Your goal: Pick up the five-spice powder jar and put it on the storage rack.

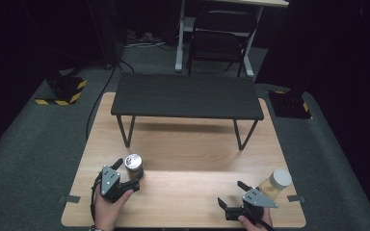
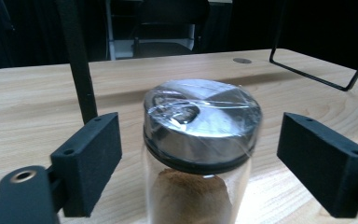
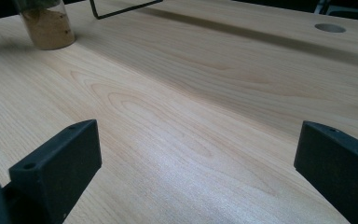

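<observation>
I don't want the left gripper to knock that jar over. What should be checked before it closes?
1. The silver-lidded jar sits between the left gripper's jaws: ok.
2. Jaws open wider than the jar, gaps on both sides: ok.
3. Jar standing upright on the wooden table: ok.
4. Jaws level with the glass body rather than the lid: not ok, they stand at about lid height.
5. Right gripper open and apart from the white-lidded jar: ok.
6. Lid screwed tight: cannot tell.

open claw point(image 3: 198, 172), wooden table point(image 3: 177, 107), spice jar point(image 3: 46, 25)
</observation>
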`<state>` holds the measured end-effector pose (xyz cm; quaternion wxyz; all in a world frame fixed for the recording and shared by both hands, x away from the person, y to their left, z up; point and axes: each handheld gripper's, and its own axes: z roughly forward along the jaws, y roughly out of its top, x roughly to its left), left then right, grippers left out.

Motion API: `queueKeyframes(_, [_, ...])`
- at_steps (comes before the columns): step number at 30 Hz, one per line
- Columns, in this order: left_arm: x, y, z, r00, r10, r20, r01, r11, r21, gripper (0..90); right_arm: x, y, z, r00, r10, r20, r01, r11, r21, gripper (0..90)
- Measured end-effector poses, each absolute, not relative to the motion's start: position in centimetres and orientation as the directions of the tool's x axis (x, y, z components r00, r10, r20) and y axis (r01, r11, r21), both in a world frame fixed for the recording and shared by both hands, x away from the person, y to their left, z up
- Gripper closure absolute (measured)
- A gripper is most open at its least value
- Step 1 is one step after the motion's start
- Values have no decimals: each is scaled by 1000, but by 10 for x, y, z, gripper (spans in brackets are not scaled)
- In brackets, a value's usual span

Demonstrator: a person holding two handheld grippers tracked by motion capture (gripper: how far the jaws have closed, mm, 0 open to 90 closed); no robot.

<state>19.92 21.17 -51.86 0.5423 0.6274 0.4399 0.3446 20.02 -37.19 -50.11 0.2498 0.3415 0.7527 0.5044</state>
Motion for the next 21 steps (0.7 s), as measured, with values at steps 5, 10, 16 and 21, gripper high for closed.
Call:
queueKeyframes(5, [204, 214, -519, 379, 924, -50, 183, -22, 983, 217, 201, -373, -501, -646, 763, -28, 263, 257, 930, 4])
queueKeyframes(10, [208, 213, -520, 386, 921, -45, 183, -29, 983, 251, 201, -373, -501, -647, 762, -26, 263, 254, 931, 5])
queueKeyframes(16, [211, 210, -520, 390, 920, -35, 172, -36, 984, 311, 201, -374, -502, -649, 760, -27, 260, 255, 931, 4])
queueKeyframes(21, [210, 207, -521, 382, 924, -33, 166, -33, 986, 334, 201, -374, -502, -653, 757, -30, 256, 258, 931, 4])
